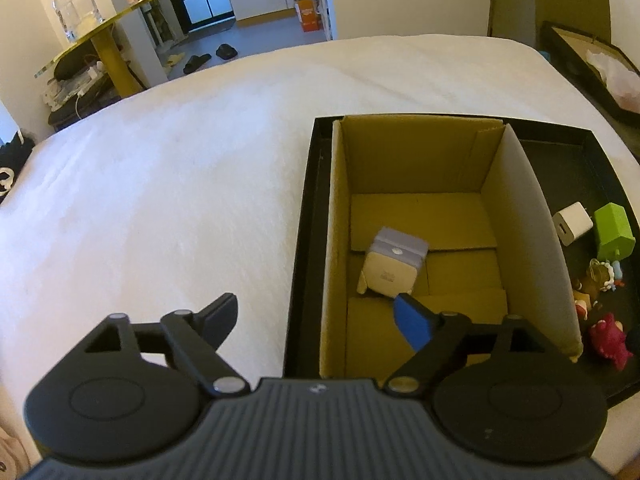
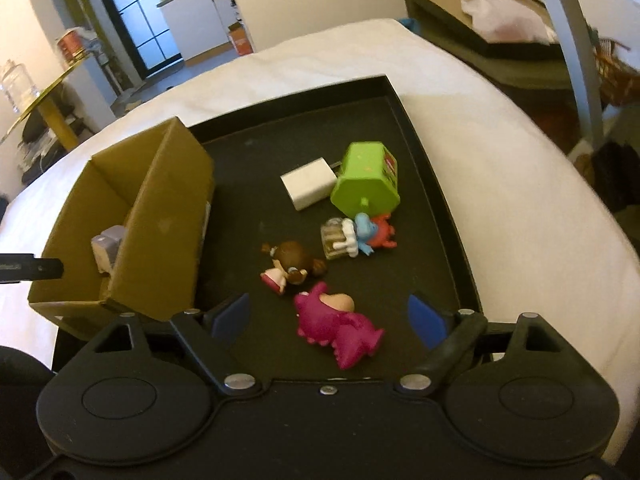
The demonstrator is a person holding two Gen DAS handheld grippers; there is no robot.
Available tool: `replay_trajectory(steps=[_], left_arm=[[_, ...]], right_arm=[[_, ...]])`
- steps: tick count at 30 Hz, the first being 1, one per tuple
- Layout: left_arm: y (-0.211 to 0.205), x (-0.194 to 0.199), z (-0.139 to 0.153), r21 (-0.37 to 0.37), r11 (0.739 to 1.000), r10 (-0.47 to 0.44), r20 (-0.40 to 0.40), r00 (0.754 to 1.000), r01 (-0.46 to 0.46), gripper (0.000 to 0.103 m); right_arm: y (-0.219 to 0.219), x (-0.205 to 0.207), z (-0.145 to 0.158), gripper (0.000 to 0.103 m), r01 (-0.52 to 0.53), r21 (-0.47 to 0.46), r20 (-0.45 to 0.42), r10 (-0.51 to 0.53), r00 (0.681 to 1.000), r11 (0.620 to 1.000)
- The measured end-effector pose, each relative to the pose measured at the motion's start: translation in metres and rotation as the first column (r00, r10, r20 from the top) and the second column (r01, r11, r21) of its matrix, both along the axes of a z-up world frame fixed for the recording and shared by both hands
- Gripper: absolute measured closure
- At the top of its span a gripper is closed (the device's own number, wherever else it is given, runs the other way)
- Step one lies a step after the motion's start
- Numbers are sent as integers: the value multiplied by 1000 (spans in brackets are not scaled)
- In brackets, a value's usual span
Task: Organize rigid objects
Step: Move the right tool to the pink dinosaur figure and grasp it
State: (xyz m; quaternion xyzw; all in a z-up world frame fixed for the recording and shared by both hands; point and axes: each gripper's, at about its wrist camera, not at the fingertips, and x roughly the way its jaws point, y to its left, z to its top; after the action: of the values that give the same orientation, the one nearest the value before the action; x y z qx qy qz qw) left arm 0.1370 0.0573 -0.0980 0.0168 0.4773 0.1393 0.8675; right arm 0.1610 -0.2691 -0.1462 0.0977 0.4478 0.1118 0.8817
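Your right gripper [image 2: 328, 320] has its jaws spread wide and empty, with the magenta plastic dinosaur figure [image 2: 340, 330] lying between the blue pads [image 2: 426, 320], touching neither. Your left gripper [image 1: 316, 320] is likewise spread with nothing between its jaws; its right pad hangs over the near end of the open brown cardboard box [image 1: 416, 200].

Inside that box lies a small white and lavender cube-shaped gadget [image 1: 394, 266], tilted on the flaps. The box stands at the left of the shallow black tray [image 2: 436, 184].

Farther on the tray lie a brown-haired doll figure [image 2: 294, 266], a blue and red figure with a clear block [image 2: 356, 236], then a white square charger [image 2: 308, 188] touching a lime green plastic toy [image 2: 364, 184]. The tray rests on a white bedcover [image 1: 160, 180].
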Motion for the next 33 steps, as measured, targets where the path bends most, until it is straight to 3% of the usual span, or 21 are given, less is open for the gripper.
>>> replay_trajectory(steps=[16,17,19,20,33], left_arm=[[4,9,-7,-23,1000,-15,-36,999,14,16],[3,9,-7,-18,1000,-16,-37,999,15,16],[2,9,-8,-11,1000,-19,-38,999,18,16],[1,9,-8,-8,1000,-17,-38,999,17,16],[3,7,-7,-13,1000,5,-28,1000,-5,16]], right_arm=[[12,12,-35,8,27,-29,-55,-29,998,999],[14,12,-37,9,29,-41,-51,-31,998,999],[15,14,-39,23,26,-48,-49,-28,998,998],[15,15,-41,44,17,-41,-60,-20,998,999],[10,16,-21,45,17,-32,-21,-18,1000,999]])
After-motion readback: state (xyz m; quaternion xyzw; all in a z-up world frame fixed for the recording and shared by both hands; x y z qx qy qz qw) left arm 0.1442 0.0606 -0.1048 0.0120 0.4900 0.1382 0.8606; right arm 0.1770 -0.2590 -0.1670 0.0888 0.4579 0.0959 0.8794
